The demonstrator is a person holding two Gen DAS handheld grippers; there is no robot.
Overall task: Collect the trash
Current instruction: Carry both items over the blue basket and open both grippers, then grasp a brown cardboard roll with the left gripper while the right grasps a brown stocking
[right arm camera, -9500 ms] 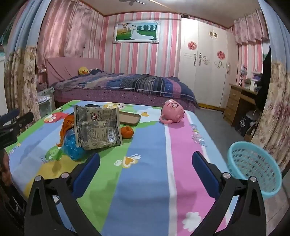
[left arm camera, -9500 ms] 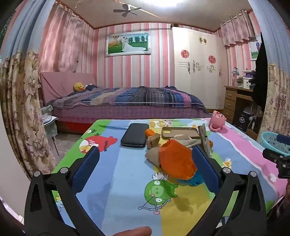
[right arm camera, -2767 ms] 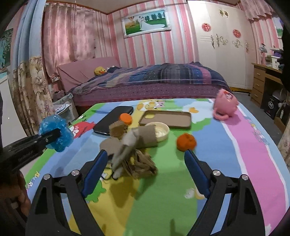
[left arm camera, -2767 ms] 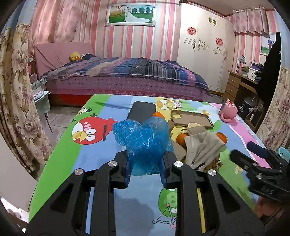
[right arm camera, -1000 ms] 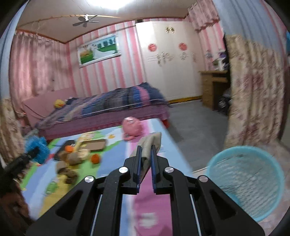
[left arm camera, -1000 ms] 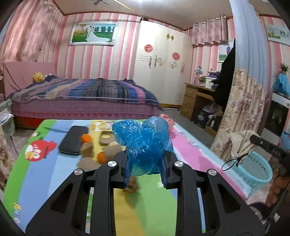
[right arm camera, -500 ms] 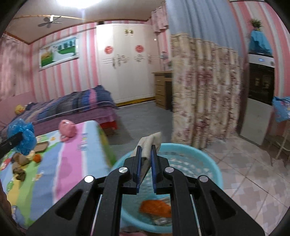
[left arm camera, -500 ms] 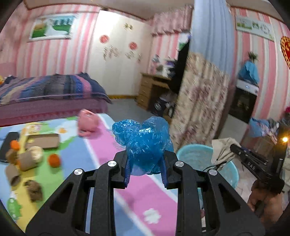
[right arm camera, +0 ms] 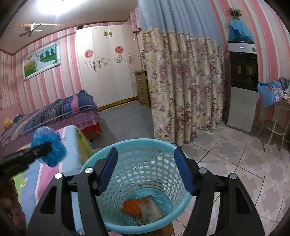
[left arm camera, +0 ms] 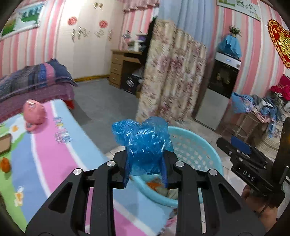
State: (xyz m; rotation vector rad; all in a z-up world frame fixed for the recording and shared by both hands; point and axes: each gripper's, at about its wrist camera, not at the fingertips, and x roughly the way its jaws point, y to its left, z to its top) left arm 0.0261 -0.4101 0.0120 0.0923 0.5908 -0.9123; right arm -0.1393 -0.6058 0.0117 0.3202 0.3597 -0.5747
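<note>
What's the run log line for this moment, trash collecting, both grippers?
left gripper: shut on blue plastic bag, jaws opening | right gripper: opening, empty, over basket | basket holds orange wrapper

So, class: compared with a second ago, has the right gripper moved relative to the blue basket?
Yes. The right gripper went from over the table to directly above the blue basket, its empty jaws opening.

Bright ceiling light glare [right arm camera: 49, 7], motion blur across the left view, heavy fisheye bending, dark corners.
</note>
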